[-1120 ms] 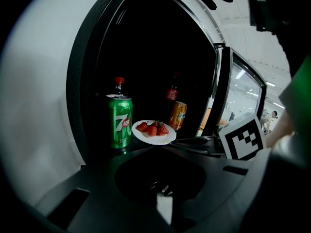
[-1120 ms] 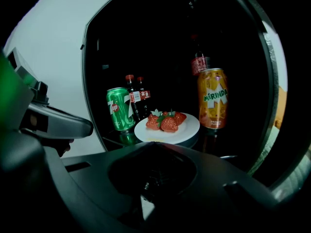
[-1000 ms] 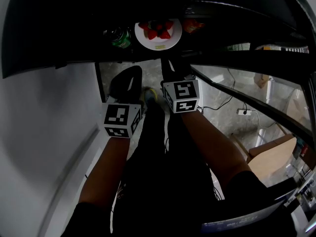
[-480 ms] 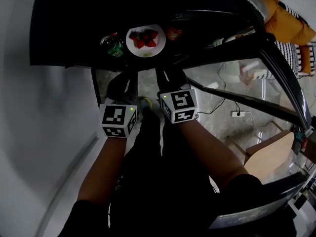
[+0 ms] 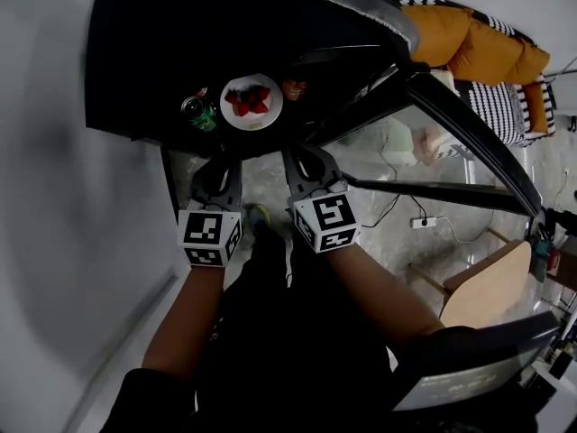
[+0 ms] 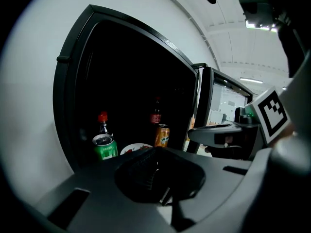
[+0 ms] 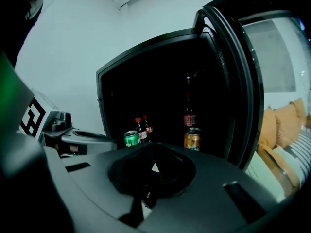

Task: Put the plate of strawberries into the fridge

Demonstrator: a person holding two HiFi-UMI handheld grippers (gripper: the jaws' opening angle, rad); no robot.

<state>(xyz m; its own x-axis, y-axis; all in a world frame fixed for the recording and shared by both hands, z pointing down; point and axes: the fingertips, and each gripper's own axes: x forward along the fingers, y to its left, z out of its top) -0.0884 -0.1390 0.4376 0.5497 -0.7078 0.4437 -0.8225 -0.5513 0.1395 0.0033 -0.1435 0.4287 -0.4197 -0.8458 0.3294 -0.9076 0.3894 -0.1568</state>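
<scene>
In the open fridge (image 5: pixel 171 43), on the shelf: plate of strawberries (image 5: pixel 251 103) between a can (image 5: pixel 196 113) on the left and a second can (image 5: pixel 294 87) on the right, with a bottle (image 6: pixel 102 124) behind the first and another bottle (image 6: pixel 156 113) behind the second. Door (image 5: pixel 487 152) swung out to the right. Before the opening, left gripper (image 5: pixel 219 165) and right gripper (image 5: pixel 305 156) side by side, short of the plate. Sofa (image 5: pixel 478 43) beyond the door.

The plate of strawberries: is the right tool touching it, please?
Apart. The head view shows the right tool outside the fridge, clear of the plate of strawberries.

Plate (image 6: pixel 135 148) mostly hidden behind left gripper (image 6: pixel 156 157) (only its rim shows), fridge (image 6: pixel 131 76) depths lost in dark, bottle (image 6: pixel 156 114) label unreadable.
</scene>
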